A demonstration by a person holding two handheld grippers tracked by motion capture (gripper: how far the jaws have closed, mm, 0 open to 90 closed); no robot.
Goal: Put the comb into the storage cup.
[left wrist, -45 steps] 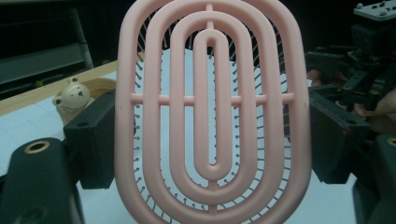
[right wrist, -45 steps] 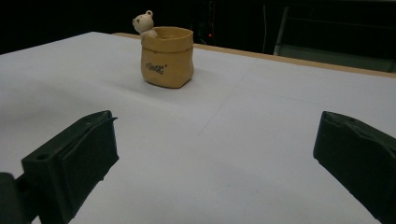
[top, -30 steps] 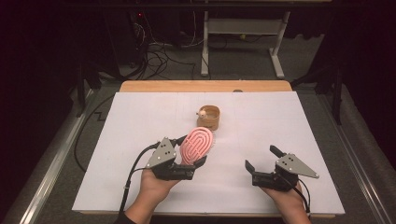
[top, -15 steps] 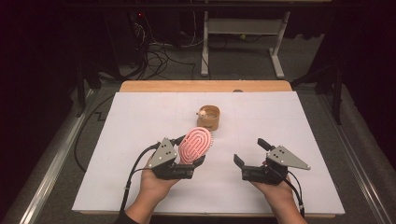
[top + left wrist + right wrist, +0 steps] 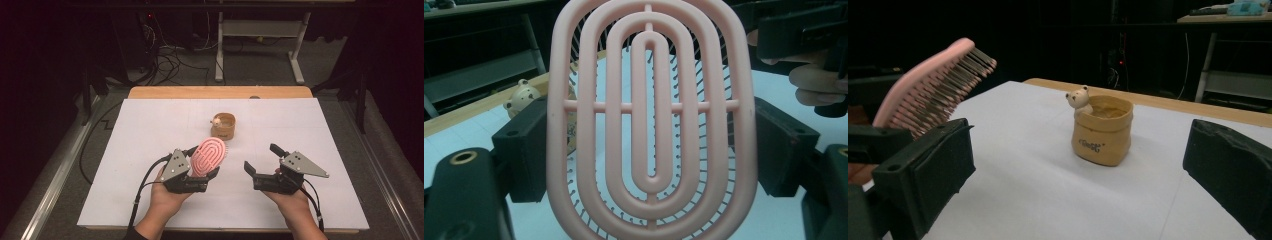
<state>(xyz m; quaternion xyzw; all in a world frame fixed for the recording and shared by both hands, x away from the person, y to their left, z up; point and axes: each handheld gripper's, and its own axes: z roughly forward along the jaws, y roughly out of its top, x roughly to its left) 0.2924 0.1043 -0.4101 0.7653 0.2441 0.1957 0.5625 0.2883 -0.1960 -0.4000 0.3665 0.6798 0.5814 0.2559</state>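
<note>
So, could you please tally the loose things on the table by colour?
Pink: 1, the hairbrush held off the table in the left claw
Tan: 1, the bear pot
Total: 2

The high view looks forward and down from above the person's side of the counter (image 5: 150,125), far enough back to take in the whole white top with the pot (image 5: 223,126) near its middle and the dark floor past it. The left gripper view sits very close behind the brush (image 5: 649,120), looking through it toward the pot (image 5: 524,95). The right gripper view rides low, just above the counter (image 5: 1048,190), facing the pot (image 5: 1102,131) from nearby, with the brush (image 5: 933,85) at its left. All three views share the pot and the brush (image 5: 209,156).
</note>
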